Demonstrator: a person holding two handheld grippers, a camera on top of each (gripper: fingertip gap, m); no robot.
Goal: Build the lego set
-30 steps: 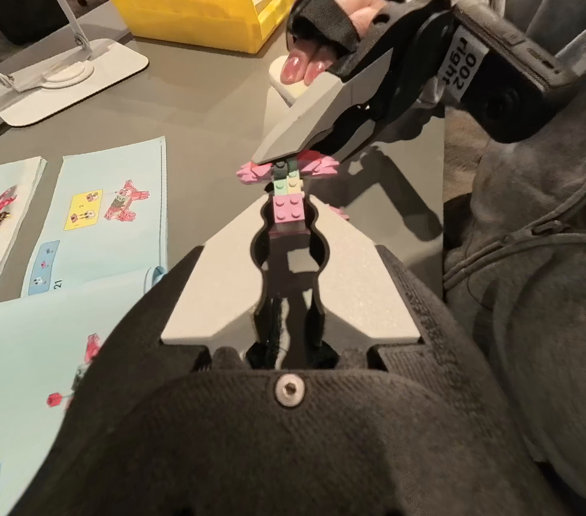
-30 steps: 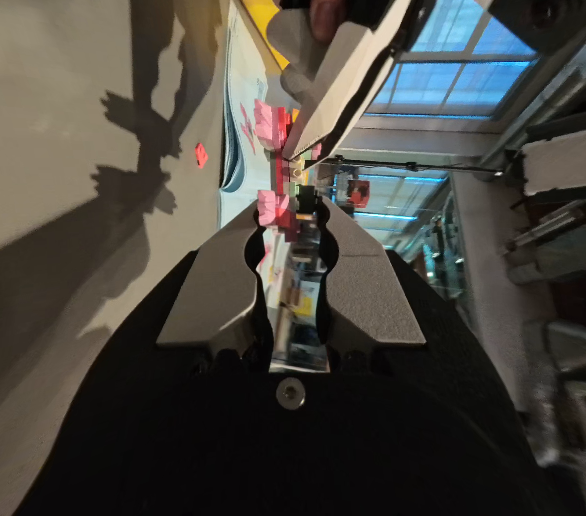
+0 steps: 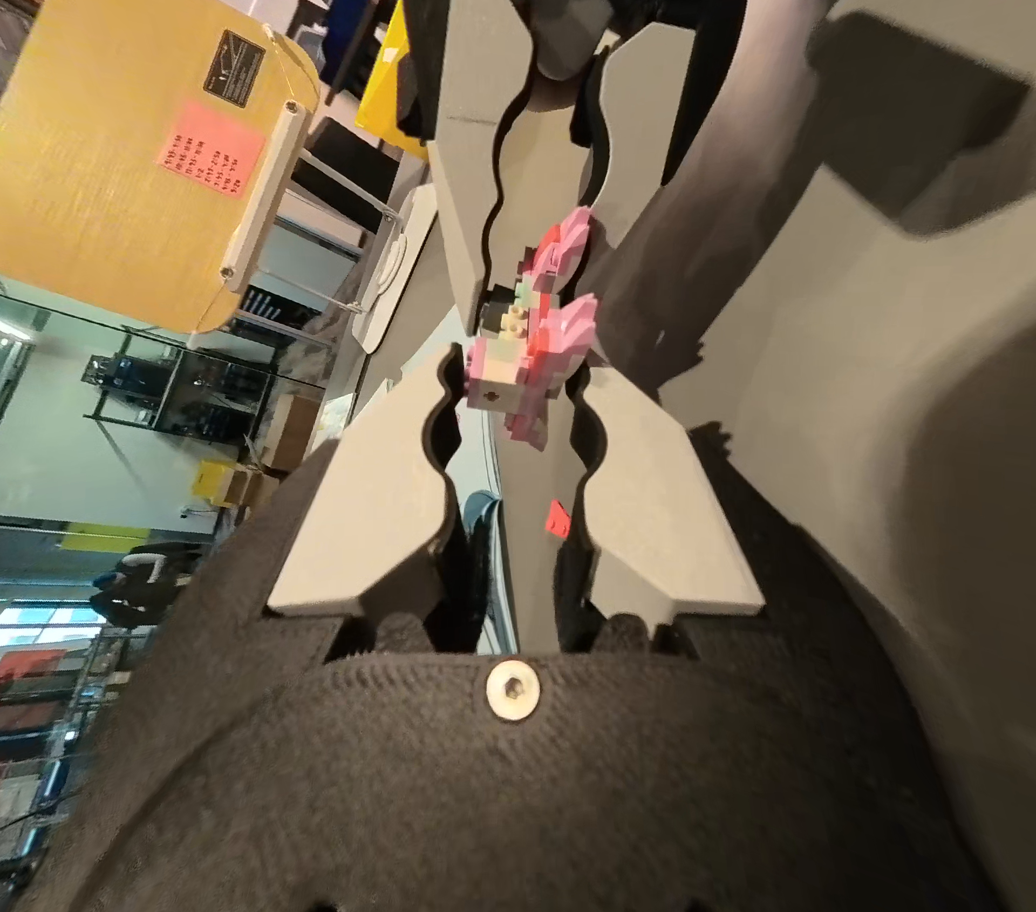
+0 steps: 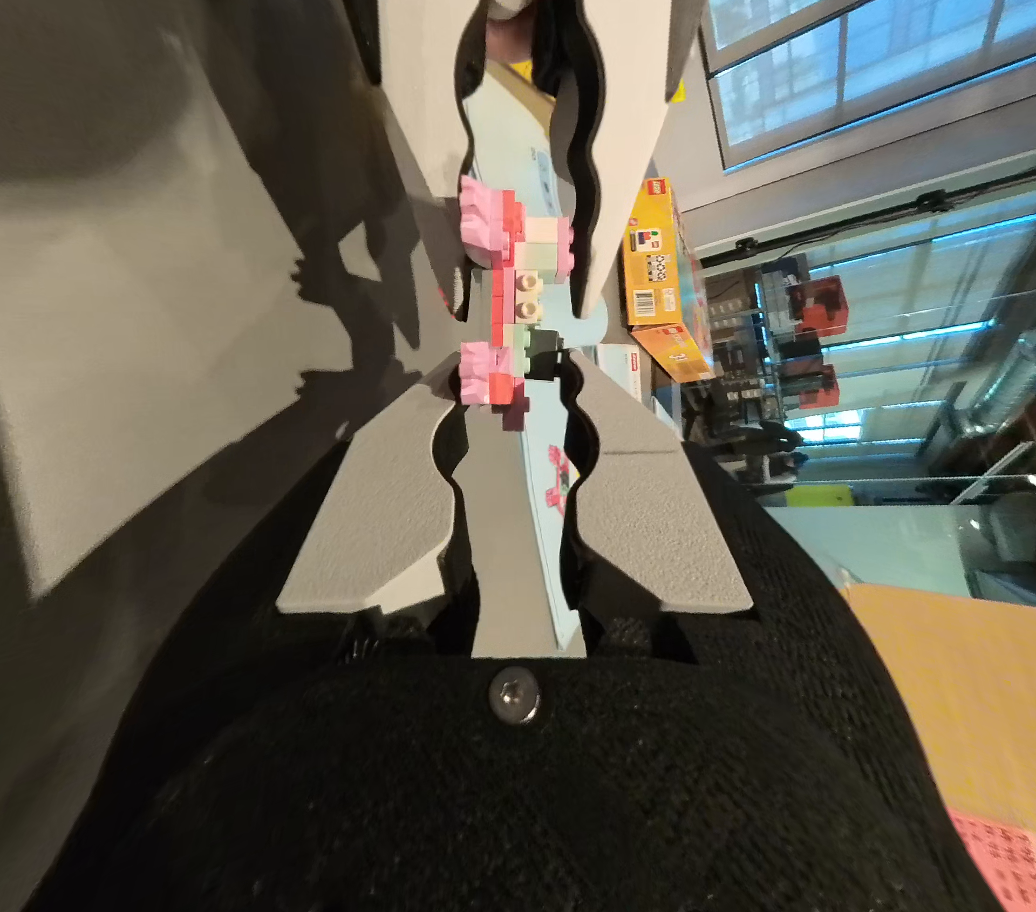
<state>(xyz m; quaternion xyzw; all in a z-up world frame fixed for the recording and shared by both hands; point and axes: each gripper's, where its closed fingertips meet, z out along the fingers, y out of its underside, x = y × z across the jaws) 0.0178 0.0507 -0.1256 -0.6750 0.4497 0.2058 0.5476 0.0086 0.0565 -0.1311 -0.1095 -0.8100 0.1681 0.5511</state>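
model (image 3: 527,363) between two grippers, seemingly

Lego model's (image 3: 527,358) ends hidden between fingers (image 3: 387,481); instruction booklet (image 4: 541,509) mostly behind them.

The left gripper (image 3: 516,369) grips a pink lego model (image 3: 530,352) at its near end. The right gripper (image 3: 538,263) comes in from above, tips on the model's far end. A loose red piece (image 3: 556,522) lies on the grey desk (image 3: 841,380). A yellow panel (image 3: 112,128) stands past the desk's edge.
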